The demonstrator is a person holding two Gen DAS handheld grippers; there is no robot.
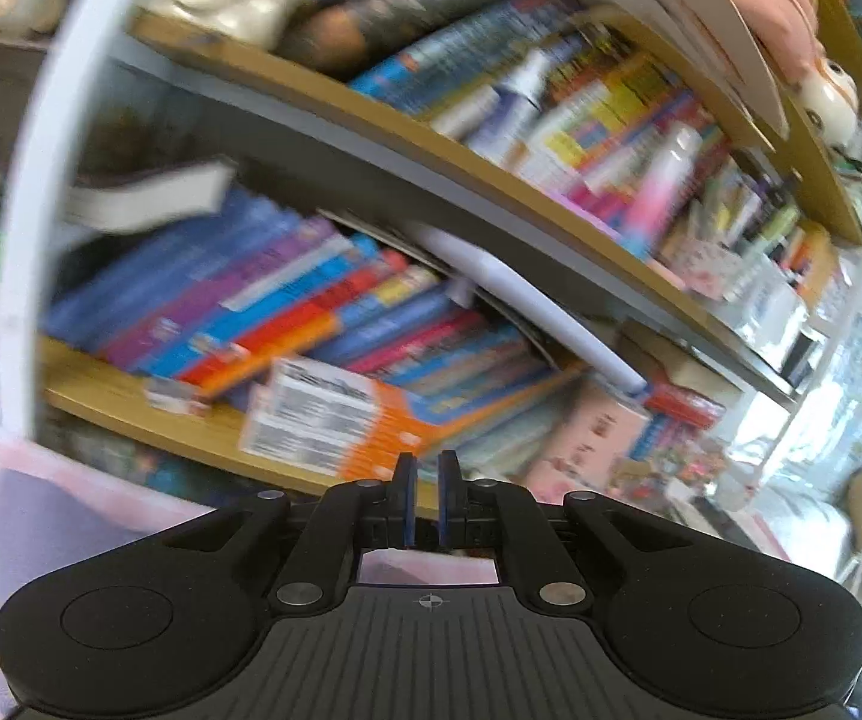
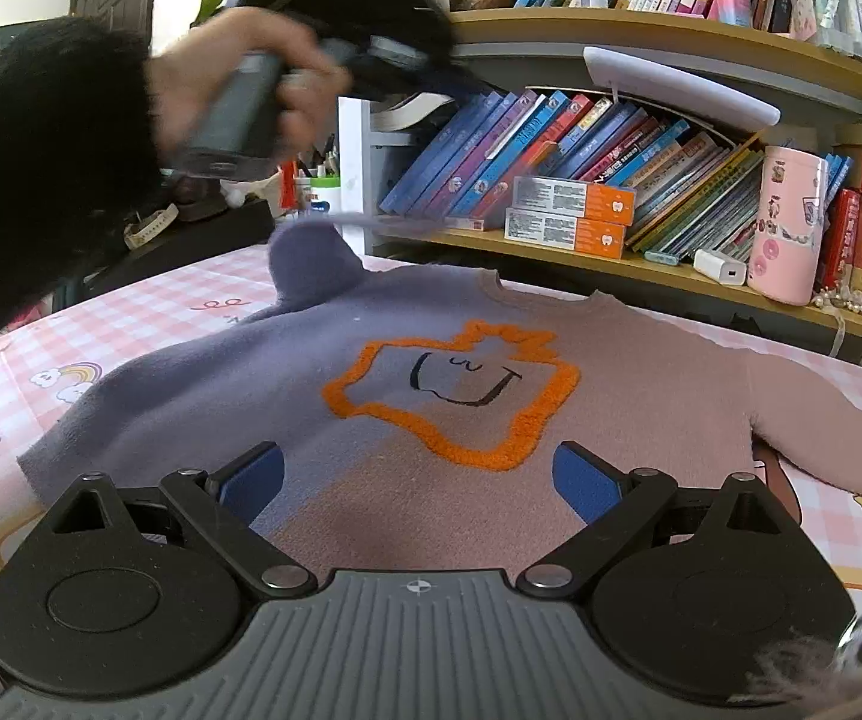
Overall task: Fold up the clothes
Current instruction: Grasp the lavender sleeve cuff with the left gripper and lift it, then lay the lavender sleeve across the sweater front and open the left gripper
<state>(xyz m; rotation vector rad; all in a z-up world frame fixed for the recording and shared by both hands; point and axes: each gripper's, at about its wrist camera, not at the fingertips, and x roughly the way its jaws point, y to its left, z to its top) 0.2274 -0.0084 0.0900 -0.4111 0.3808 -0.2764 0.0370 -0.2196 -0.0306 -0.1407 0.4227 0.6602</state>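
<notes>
A purple-to-mauve sweater with an orange outlined shape and a smiling face lies face up on the pink checked tablecloth. Its left sleeve rises in a hump at the far left; the right sleeve lies out to the right. My right gripper is open and empty, low over the sweater's lower half. My left gripper has its jaws nearly closed with a thin gap, nothing visible between them, raised and pointing at the bookshelf. In the right wrist view it is held high at the upper left, blurred.
A bookshelf full of books runs behind the table, with orange boxes, a pink cup and a white charger on it. A dark side table with a pen pot stands at the far left.
</notes>
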